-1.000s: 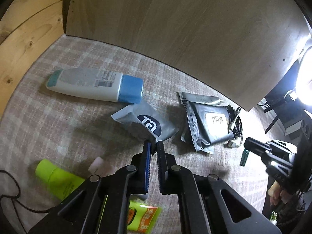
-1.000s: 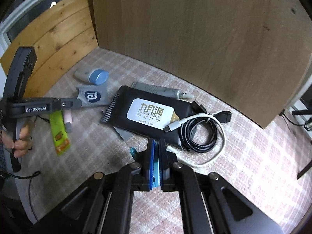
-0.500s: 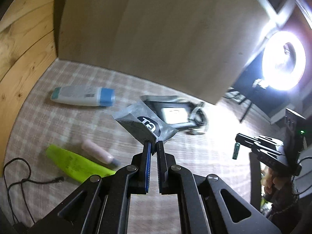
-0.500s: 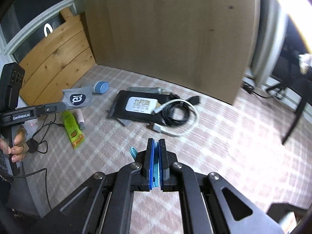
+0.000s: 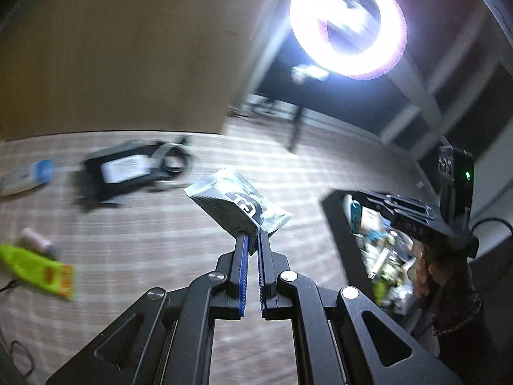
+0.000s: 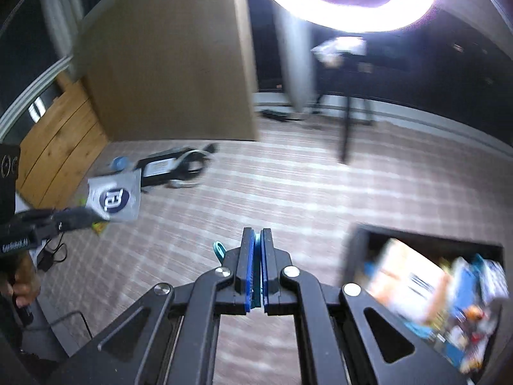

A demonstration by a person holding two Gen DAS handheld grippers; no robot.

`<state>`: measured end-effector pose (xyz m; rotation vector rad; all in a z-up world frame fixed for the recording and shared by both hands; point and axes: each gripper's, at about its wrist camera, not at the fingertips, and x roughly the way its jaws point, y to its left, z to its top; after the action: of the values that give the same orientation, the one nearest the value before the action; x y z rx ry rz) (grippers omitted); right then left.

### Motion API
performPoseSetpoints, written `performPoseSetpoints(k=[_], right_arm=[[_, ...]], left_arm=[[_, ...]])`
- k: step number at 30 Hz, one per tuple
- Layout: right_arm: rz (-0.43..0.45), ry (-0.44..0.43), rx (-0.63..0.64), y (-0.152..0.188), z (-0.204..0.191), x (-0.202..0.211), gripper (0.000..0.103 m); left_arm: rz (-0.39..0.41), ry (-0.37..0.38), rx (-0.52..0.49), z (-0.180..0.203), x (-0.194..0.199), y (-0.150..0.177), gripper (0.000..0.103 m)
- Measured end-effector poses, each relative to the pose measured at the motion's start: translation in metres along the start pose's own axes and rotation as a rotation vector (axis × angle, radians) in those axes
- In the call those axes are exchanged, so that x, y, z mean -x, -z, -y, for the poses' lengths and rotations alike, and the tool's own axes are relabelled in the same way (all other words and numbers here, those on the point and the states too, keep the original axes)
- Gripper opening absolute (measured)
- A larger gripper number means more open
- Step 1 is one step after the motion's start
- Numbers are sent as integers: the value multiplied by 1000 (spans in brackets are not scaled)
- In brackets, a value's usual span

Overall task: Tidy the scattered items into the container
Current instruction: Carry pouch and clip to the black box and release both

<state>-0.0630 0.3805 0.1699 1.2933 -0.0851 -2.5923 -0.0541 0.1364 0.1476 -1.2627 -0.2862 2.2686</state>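
The black open-topped container (image 6: 426,292), already holding mixed packets, lay on the checked surface to the right of both sets of fingers. The left gripper (image 5: 251,240) was clamped on one corner of a grey foil sachet with a dark round logo (image 5: 239,203), which stood up beyond the fingertips, clear of the surface, evidently for carrying. The right gripper (image 6: 257,240) was closed on a thin teal item (image 6: 256,247), mostly hidden between the pads. A black pouch with coiled cable (image 5: 128,173) remained well beyond the left fingers.

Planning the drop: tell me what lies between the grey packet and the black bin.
Only bare checked cloth lies between the grey packet and the black bin, in the left wrist view.
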Motion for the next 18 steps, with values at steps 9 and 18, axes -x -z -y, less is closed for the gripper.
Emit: performPoseSetpoints(k=[9, 18], right_arm=[[44, 171, -182, 47, 103, 78, 4], [59, 263, -297, 82, 175, 122, 4]], left_arm=[[-69, 155, -174, 128, -47, 9, 5], [-118, 230, -267, 216, -90, 12, 5]])
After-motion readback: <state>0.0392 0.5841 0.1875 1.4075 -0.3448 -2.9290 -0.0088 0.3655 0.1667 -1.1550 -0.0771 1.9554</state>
